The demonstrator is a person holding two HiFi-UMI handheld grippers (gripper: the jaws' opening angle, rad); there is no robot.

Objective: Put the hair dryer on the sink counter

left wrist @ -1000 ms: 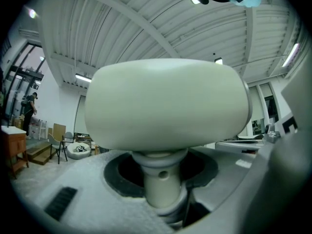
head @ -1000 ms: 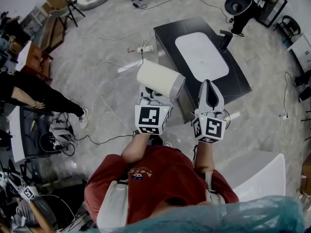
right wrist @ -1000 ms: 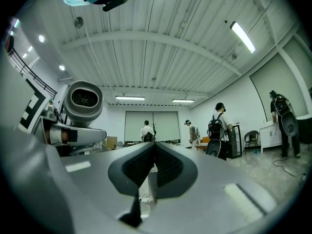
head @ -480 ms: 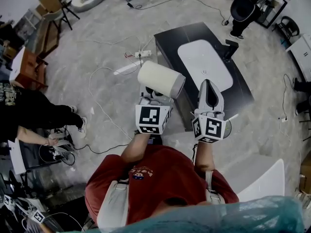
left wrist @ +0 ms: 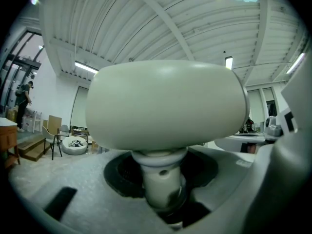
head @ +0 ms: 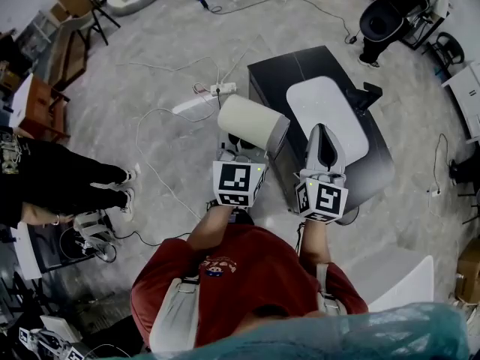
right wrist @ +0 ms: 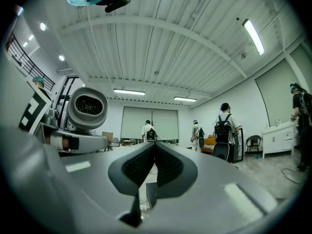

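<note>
The hair dryer (head: pixel 251 122) is a white cylinder with a short handle (left wrist: pixel 161 189), carried level over the floor. My left gripper (head: pixel 241 152) is shut on that handle, and the dryer's body (left wrist: pixel 165 104) fills the left gripper view. My right gripper (head: pixel 324 132) is beside it on the right, shut with nothing between its pads (right wrist: pixel 155 155); the dryer's open grille end (right wrist: pixel 87 108) shows at its left. The black sink counter (head: pixel 277 73) with a white basin (head: pixel 330 115) and dark faucet (head: pixel 371 96) stands just ahead, right of the dryer.
Cables and a power strip (head: pixel 202 96) lie on the floor left of the counter. A person in black (head: pixel 60 178) stands at the left. A black chair (head: pixel 382 21) is beyond the counter, a white panel (head: pixel 405 276) near right. People with backpacks (right wrist: pixel 225 128) walk farther off.
Both grippers and the dryer have come closer to the sink counter, which now lies lower and further right in the head view. The person in black at the left has shifted.
</note>
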